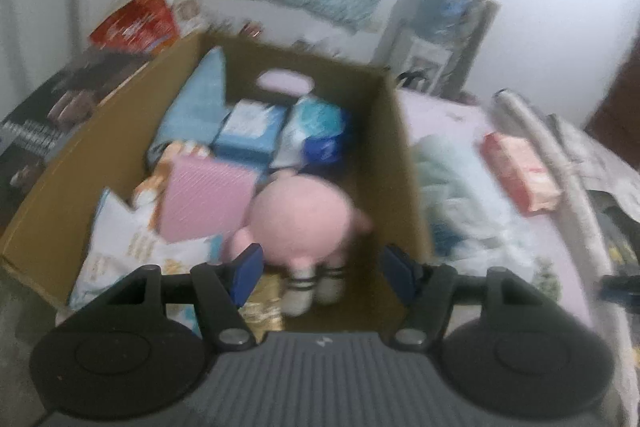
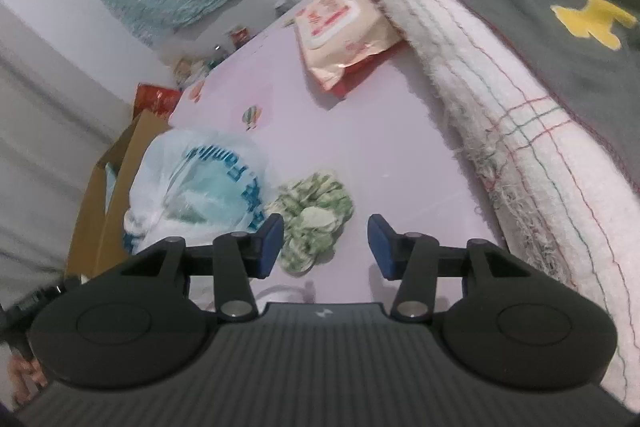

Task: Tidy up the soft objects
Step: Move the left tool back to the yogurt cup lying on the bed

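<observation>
A pink plush toy with white striped feet lies in the near part of a cardboard box, beside a pink pad, blue packs and white pouches. My left gripper hangs open above the toy's feet, its pads clear of it. On the pale pink bedsheet a green-and-white scrunchie lies just ahead of my right gripper, which is open with the scrunchie's near edge between its fingers, untouched. A white plastic bag with blue print sits left of it.
A pack of wet wipes lies farther back on the sheet. A rolled white towel and a grey blanket with yellow patches border the right side. The box stands at the bed's left edge; red packets and clutter lie behind it.
</observation>
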`<state>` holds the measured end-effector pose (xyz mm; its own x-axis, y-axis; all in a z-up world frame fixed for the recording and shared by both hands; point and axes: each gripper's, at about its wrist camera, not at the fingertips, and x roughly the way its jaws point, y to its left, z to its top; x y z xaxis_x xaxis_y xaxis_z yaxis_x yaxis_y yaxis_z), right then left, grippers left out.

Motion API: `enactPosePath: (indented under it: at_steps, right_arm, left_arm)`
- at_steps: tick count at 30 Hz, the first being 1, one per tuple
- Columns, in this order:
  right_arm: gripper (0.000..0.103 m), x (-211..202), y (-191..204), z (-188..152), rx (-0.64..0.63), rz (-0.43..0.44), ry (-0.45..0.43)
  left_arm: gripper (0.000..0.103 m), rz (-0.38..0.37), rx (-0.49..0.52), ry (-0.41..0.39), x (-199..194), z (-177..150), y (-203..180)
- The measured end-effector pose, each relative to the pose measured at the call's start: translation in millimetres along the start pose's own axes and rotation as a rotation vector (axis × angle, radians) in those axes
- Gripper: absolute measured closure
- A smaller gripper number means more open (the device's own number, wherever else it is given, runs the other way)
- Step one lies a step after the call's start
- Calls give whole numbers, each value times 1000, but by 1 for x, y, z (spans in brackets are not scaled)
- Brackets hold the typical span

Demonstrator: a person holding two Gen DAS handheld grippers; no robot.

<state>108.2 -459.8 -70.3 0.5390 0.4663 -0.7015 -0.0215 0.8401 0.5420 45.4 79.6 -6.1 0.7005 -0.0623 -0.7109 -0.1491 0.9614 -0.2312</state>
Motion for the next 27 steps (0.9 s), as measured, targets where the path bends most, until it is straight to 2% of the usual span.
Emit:
enactPosePath:
  at_steps: [4,7,12,15,17,19,22,27]
  right_arm:
    - [42,7,13,-13,-33,32,60]
    - [41,11,15,-19,-6,80,82]
    - [41,25,10,-14,86,182,125]
    - [41,34,9,-8,102,175,141]
    - [41,41,7,-6,113,172,157]
    - [41,50,4,-4,120,166,184]
    - [41,66,0,-3,131,150,239]
    - [41,90,-2,-4,140,154,317]
  left_arm:
    - [34,-101,76,-19,-18,-2,-35]
    - [33,-222,144,9,-25,-7,-68]
    - [31,-460,210,131,-22,-17,-132]
    - [31,-536,210,242,0,-29,-169]
    - [31,-532,240,291,21,-39,-192]
    - [31,-490,280,342,43,-53,-212]
    - [31,-462,298,422,79,-68,-227]
    - [29,-405,306,465,128,-83,-240]
